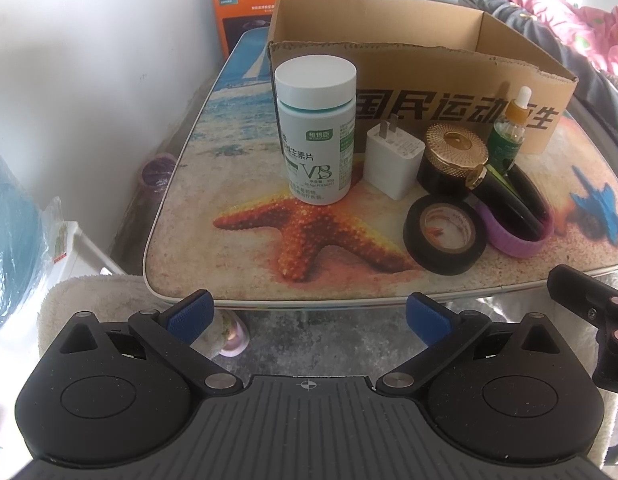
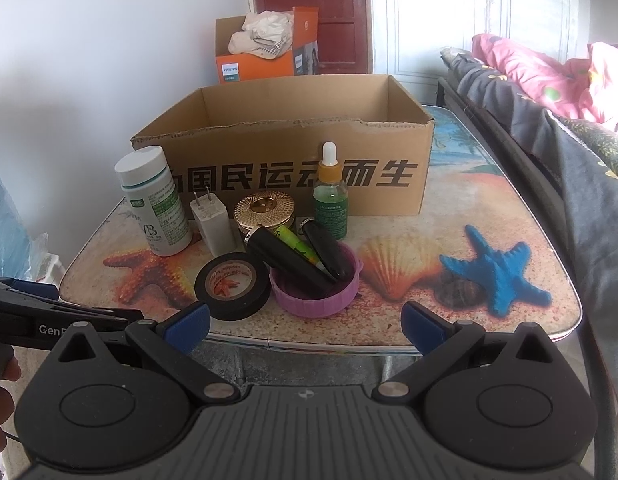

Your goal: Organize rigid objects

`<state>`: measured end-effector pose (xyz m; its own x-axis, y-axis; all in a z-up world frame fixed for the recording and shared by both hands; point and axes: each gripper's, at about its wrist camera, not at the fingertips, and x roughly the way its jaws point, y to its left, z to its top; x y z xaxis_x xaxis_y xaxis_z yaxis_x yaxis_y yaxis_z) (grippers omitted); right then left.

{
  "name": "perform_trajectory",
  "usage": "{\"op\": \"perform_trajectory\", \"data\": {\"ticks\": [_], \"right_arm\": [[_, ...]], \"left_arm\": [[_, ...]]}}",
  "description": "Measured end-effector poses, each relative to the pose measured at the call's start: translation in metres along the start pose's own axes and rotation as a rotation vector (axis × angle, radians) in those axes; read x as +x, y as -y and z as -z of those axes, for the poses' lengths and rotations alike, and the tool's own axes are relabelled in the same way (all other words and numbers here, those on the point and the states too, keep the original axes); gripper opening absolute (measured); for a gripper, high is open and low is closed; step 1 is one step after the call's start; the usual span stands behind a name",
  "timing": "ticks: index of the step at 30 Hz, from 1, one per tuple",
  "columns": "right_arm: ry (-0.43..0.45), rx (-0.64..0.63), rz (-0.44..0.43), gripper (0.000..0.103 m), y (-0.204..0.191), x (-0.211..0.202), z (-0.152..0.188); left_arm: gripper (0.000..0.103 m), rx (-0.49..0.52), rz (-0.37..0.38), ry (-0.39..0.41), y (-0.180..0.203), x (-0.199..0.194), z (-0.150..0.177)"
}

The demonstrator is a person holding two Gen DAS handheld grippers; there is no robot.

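An open cardboard box (image 1: 449, 96) (image 2: 293, 136) stands at the back of the beach-print table (image 1: 269, 248) (image 2: 469, 208). In front of it stand a white vitamin bottle (image 1: 315, 128) (image 2: 155, 200), a white charger plug (image 1: 393, 160) (image 2: 213, 220), a gold-lidded black jar (image 1: 453, 156) (image 2: 265, 208) and a green dropper bottle (image 1: 509, 132) (image 2: 330, 196). A black tape roll (image 1: 445, 234) (image 2: 232, 286) lies beside a purple lid (image 1: 517, 228) (image 2: 315, 284) holding dark tubes. My left gripper (image 1: 309, 314) and right gripper (image 2: 305, 326) hang open before the table's front edge, nothing between their fingers.
An orange Philips box (image 1: 245, 8) (image 2: 265, 56) with cloth in it stands behind the table by the white wall. A bed with pink and grey bedding (image 2: 549, 92) runs along the right. White and blue items (image 1: 29, 220) sit on the left floor.
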<state>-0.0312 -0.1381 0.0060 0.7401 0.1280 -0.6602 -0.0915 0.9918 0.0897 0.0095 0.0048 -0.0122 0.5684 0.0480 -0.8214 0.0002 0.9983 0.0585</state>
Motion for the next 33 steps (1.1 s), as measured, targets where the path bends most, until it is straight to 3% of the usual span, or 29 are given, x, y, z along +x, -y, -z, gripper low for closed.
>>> {"op": "perform_trajectory", "data": {"ticks": [12, 17, 21, 24, 28, 33], "right_arm": [[0.017, 0.02, -0.008, 0.103, 0.01, 0.004, -0.003], [0.069, 0.041, -0.021, 0.103, 0.024, 0.005, -0.01], [0.127, 0.055, -0.055, 0.101, 0.038, 0.005, -0.022], [0.135, 0.055, -0.094, 0.095, 0.046, 0.014, -0.03], [0.085, 0.084, -0.162, 0.073, 0.059, 0.037, -0.038], [0.03, 0.1, -0.232, 0.065, 0.069, 0.061, -0.042]], "left_arm": [[0.103, 0.02, 0.019, 0.009, 0.005, 0.005, -0.003], [0.103, 0.075, 0.087, 0.073, 0.017, 0.004, -0.008], [0.102, 0.125, 0.196, 0.15, 0.025, 0.002, -0.011], [0.102, 0.156, 0.293, 0.202, 0.034, 0.001, -0.013], [0.098, 0.209, 0.376, 0.214, 0.051, 0.004, -0.016], [0.087, 0.253, 0.455, 0.207, 0.065, 0.007, -0.019]]}}
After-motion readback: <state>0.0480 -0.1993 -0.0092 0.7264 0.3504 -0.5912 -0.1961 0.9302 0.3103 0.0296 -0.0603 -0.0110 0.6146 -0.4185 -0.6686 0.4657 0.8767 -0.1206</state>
